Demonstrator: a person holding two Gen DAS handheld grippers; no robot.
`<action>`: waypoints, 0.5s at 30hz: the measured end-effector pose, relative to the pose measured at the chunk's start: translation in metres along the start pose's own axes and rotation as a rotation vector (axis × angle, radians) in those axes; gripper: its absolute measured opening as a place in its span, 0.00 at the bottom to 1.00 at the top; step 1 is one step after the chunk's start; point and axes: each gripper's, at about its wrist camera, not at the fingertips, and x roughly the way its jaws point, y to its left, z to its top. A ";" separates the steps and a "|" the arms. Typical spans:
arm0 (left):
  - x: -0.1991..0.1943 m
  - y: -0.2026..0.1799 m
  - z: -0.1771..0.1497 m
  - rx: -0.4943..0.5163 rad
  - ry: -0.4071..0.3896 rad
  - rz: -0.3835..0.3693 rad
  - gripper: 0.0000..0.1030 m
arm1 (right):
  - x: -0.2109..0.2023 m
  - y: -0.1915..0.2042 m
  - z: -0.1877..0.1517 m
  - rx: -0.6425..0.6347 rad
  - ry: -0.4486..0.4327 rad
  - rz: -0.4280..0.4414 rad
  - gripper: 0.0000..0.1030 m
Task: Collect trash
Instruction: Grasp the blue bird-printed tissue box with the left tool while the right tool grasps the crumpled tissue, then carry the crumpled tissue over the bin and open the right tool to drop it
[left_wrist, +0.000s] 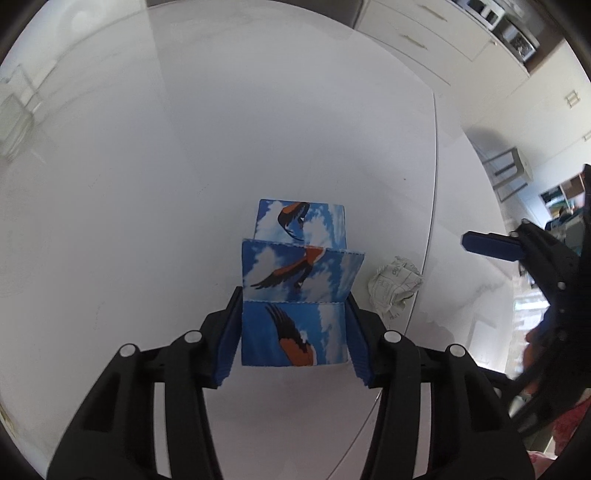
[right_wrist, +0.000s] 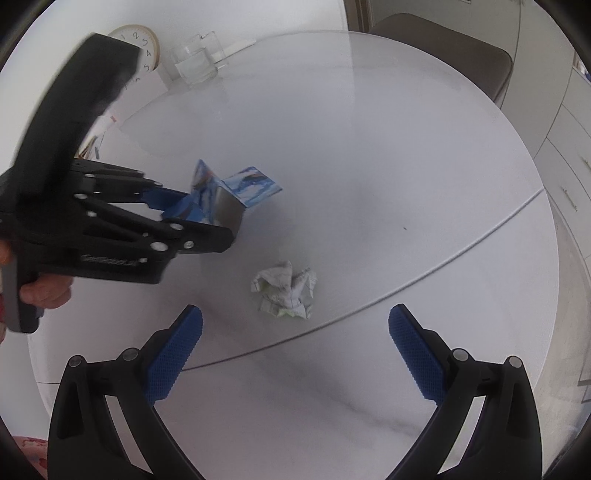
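Observation:
A folded blue wrapper strip printed with clouds and eagles (left_wrist: 295, 295) sits between my left gripper's blue pads (left_wrist: 231, 332); my left gripper (left_wrist: 293, 295) is shut on it above the white round table (left_wrist: 184, 166). It also shows in the right wrist view (right_wrist: 236, 192), held by the left gripper (right_wrist: 177, 206). A crumpled white paper ball (right_wrist: 284, 290) lies on the table just ahead of my right gripper (right_wrist: 295, 321), which is open and empty. The ball also shows in the left wrist view (left_wrist: 393, 286), to the right of the wrapper.
A clear glass container (right_wrist: 195, 59) and a round clock (right_wrist: 142, 44) stand at the table's far left. A brown chair (right_wrist: 443, 51) is behind the table. White cabinets (left_wrist: 436, 40) line the far wall. The table edge (left_wrist: 434, 184) runs close to the paper ball.

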 end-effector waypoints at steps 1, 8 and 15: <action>-0.005 0.002 -0.003 -0.013 -0.008 -0.004 0.48 | 0.009 0.008 0.009 -0.016 0.005 -0.007 0.91; -0.036 0.013 -0.032 -0.098 -0.060 0.012 0.48 | 0.032 0.018 0.020 -0.032 0.049 -0.051 0.60; -0.046 0.013 -0.049 -0.135 -0.076 0.017 0.48 | 0.037 0.019 0.022 -0.013 0.075 -0.073 0.33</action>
